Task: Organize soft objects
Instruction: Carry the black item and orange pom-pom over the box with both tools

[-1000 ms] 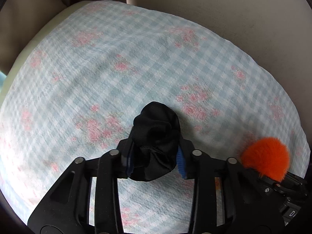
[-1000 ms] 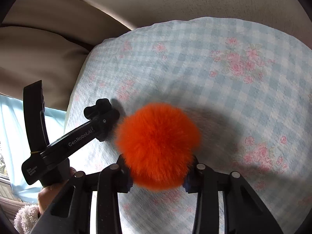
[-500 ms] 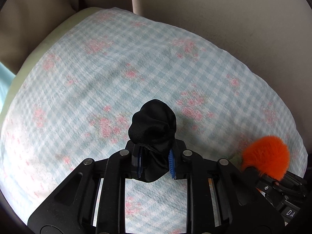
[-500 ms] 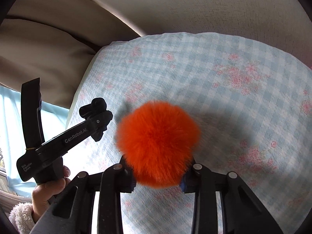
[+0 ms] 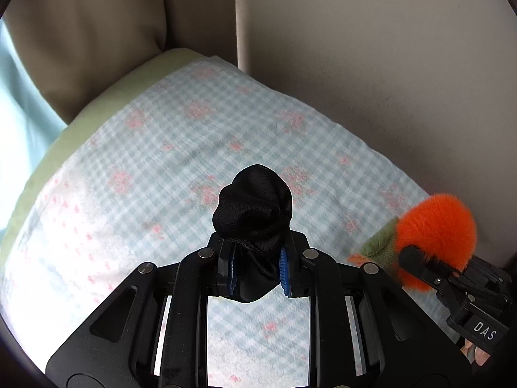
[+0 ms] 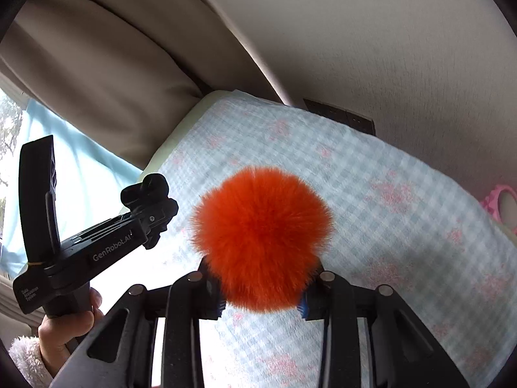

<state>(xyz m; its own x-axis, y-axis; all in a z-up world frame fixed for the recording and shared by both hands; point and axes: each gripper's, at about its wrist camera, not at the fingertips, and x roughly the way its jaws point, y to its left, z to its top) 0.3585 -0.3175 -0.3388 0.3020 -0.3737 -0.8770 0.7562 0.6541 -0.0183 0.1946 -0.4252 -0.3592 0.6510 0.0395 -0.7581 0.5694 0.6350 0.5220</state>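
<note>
Soft objects, two in hand. My left hand-held gripper (image 5: 257, 273) has its blue pads pinched narrowly on a crumpled black fabric bundle (image 5: 253, 208); most of the bundle bulges out above the fingertips, a tail hangs below them. It is off the bed, over the light-blue checked bedspread with pink flowers (image 5: 155, 168).

My right hand-held gripper (image 6: 261, 294) is closed part-way on a fluffy orange fur pompom (image 6: 261, 236); fur spills over both pads, so I cannot see the pad faces clearly. The pompom is also clear of the bedspread (image 6: 387, 194).

In the left wrist view, the pompom (image 5: 436, 223) sits at the lower right in the right hand-held gripper (image 5: 420, 262), with a green knitted piece (image 5: 383, 245) just beside it; I cannot tell whether they are joined.

In the right wrist view, the left hand-held gripper (image 6: 148, 190) is at the left, held by a hand (image 6: 69, 326) with a white fleecy cuff (image 6: 27, 360). Beige padded headboard (image 6: 106, 74) behind the bed. Pink plastic item (image 6: 501, 203) at the right edge, too cropped to identify.
</note>
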